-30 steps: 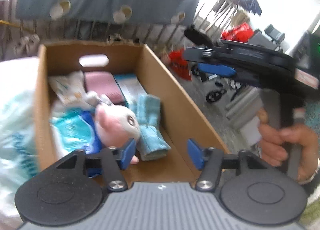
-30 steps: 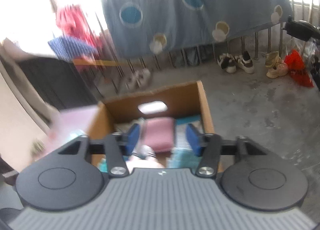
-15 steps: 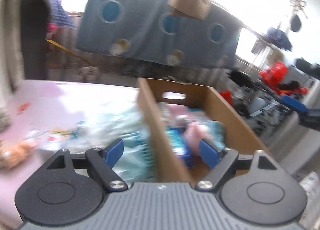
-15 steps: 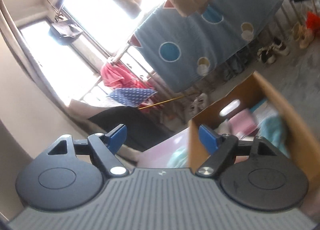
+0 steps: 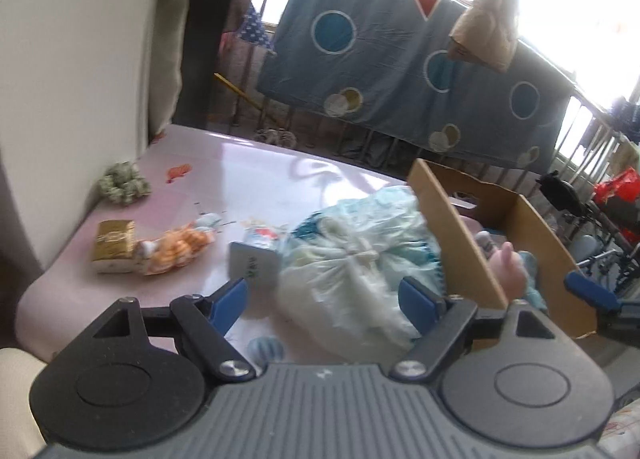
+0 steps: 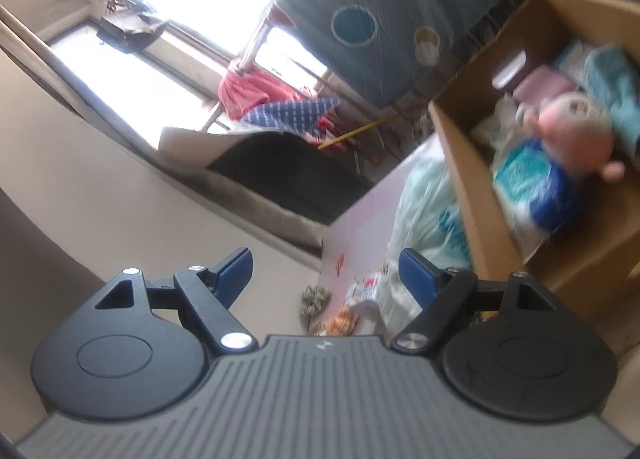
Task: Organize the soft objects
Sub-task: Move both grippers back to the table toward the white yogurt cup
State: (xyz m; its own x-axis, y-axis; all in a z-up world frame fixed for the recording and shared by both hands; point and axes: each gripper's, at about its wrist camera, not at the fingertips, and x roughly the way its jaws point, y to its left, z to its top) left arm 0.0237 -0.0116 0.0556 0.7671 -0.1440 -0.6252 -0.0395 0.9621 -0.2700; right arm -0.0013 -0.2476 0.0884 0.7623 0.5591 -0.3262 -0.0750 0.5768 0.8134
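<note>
A cardboard box [image 5: 452,235] stands at the right end of a pink table [image 5: 248,167]; it also shows in the right wrist view [image 6: 472,179]. In it lie a pink pig plush [image 6: 576,135], a blue-and-white pack [image 6: 532,187], a pink folded cloth [image 6: 540,83] and a teal towel [image 6: 612,83]. A pale tied plastic bag [image 5: 360,259] lies on the table against the box. My left gripper [image 5: 324,299] is open and empty, just above the bag. My right gripper [image 6: 326,271] is open and empty, held high and tilted, left of the box.
On the table lie an orange plush [image 5: 180,247], a gold-wrapped block [image 5: 114,245], a small grey box [image 5: 256,265] and a green scrunchie [image 5: 122,183]. A beige wall [image 5: 80,59] borders the table's left. A blue spotted sheet [image 5: 400,71] hangs behind.
My left gripper has swung left, from over the box to over the table and the plastic bag. My right gripper has risen and tilted, away from the box.
</note>
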